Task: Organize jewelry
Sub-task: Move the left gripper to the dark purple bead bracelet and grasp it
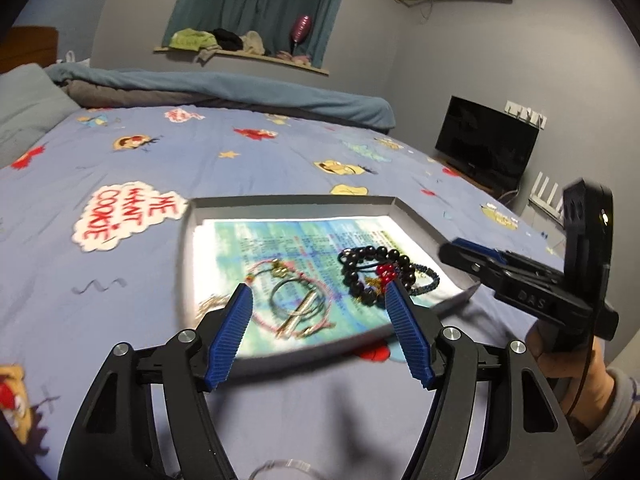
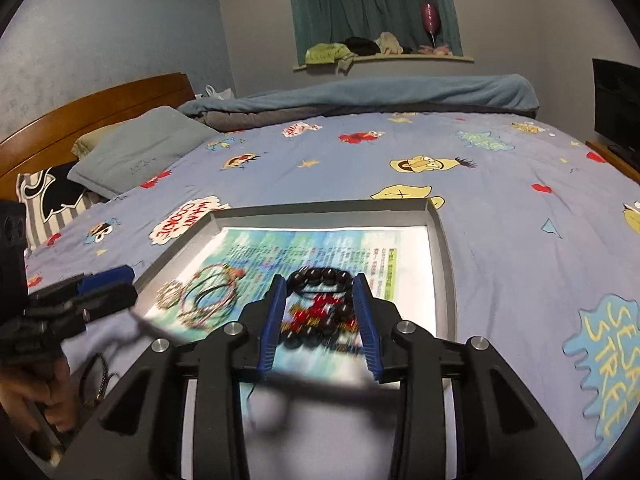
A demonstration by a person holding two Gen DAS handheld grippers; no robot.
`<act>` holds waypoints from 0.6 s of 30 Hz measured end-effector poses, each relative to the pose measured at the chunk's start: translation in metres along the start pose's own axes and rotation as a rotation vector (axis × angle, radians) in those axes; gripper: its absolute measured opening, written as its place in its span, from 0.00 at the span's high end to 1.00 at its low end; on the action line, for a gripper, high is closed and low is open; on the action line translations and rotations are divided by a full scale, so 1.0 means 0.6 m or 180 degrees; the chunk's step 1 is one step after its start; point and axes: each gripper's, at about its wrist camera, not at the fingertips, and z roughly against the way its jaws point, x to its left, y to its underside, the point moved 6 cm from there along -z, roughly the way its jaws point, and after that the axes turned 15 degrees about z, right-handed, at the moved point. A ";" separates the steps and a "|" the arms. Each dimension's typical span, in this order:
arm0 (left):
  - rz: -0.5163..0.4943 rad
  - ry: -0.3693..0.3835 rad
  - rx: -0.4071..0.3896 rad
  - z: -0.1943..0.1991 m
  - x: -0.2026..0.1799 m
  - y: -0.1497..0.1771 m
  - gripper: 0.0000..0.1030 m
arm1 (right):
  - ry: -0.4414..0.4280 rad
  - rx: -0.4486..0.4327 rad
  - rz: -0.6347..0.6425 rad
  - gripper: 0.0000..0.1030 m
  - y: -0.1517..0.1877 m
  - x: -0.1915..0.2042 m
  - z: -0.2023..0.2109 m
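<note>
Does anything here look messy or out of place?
Yes. In the grey tray, the black bead bracelet lies tangled with red beads and a dark blue bracelet; thin pink and silver loops overlap beside them.

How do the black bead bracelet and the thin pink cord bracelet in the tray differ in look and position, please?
The black bead bracelet is a chunky ring of large dark beads, while the pink cord bracelet is a thin string loop. The black bead bracelet lies toward the tray's right side in the left wrist view; the pink cord bracelet lies left of it, overlapping thin wire rings. Both rest flat on the printed sheet.
</note>
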 end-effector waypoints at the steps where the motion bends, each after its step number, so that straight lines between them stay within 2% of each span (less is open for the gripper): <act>1: 0.0028 -0.0008 -0.0007 0.011 0.007 0.003 0.31 | -0.0012 -0.0005 0.0003 0.66 0.005 0.006 0.008; 5: 0.0094 -0.0107 -0.0016 0.049 0.036 0.024 0.27 | -0.0046 -0.0013 0.0022 0.64 0.016 0.024 0.024; 9: 0.0212 -0.0206 0.0049 0.079 0.071 0.057 0.26 | -0.0110 -0.0011 0.0033 0.57 0.037 0.051 0.042; 18: 0.0342 -0.0367 0.0182 0.113 0.104 0.127 0.26 | -0.0188 0.0105 0.0076 0.56 0.082 0.094 0.055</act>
